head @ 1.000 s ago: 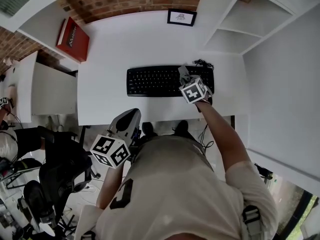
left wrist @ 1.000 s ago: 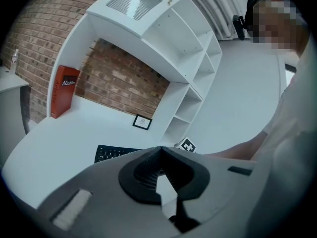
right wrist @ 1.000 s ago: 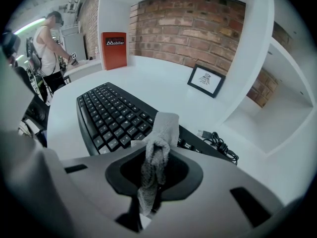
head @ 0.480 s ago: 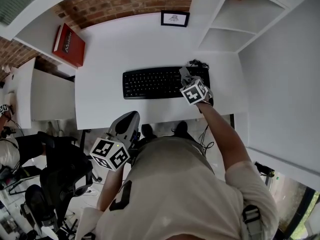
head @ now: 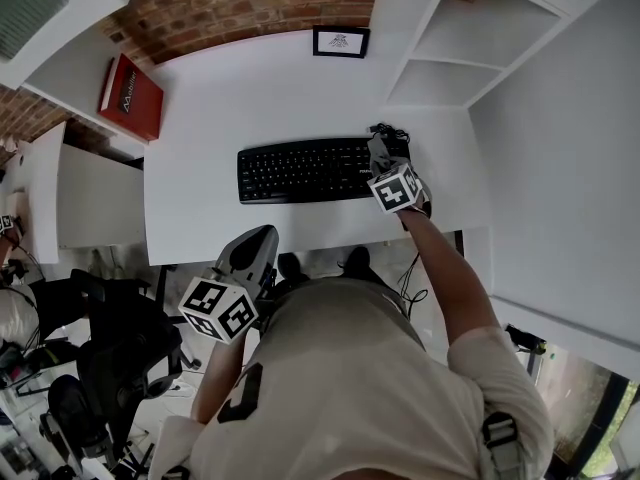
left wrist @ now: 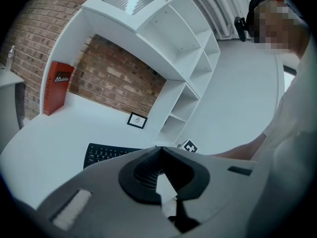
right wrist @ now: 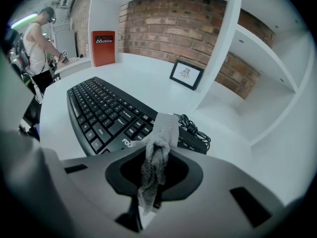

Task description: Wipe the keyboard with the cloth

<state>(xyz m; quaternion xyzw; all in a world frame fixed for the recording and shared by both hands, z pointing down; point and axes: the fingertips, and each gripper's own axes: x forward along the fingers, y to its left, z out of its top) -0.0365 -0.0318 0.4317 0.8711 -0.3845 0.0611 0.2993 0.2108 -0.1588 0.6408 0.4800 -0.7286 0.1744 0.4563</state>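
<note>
A black keyboard (head: 295, 169) lies on the white desk (head: 200, 218); the right gripper view shows the keyboard (right wrist: 106, 112) too. My right gripper (head: 383, 160) is shut on a grey cloth (head: 378, 149) and holds it down on the keyboard's right end. In the right gripper view the cloth (right wrist: 159, 140) hangs bunched between the jaws of the right gripper (right wrist: 158, 145) and its end rests on the keys. My left gripper (head: 255, 245) hangs below the desk's front edge near the person's body, away from the keyboard. The left gripper (left wrist: 161, 147) is shut with nothing in it.
A coiled black cable (right wrist: 194, 128) lies at the keyboard's far right corner. A red book (head: 128, 96) and a small framed picture (head: 340, 41) lean on the brick wall. White shelves (head: 440, 63) stand at the right. A black office chair (head: 120, 348) is at lower left. Another person (right wrist: 37, 41) stands far left.
My right gripper has slid the cloth to the right along the keyboard, toward its right end. The left gripper has stayed where it was.
</note>
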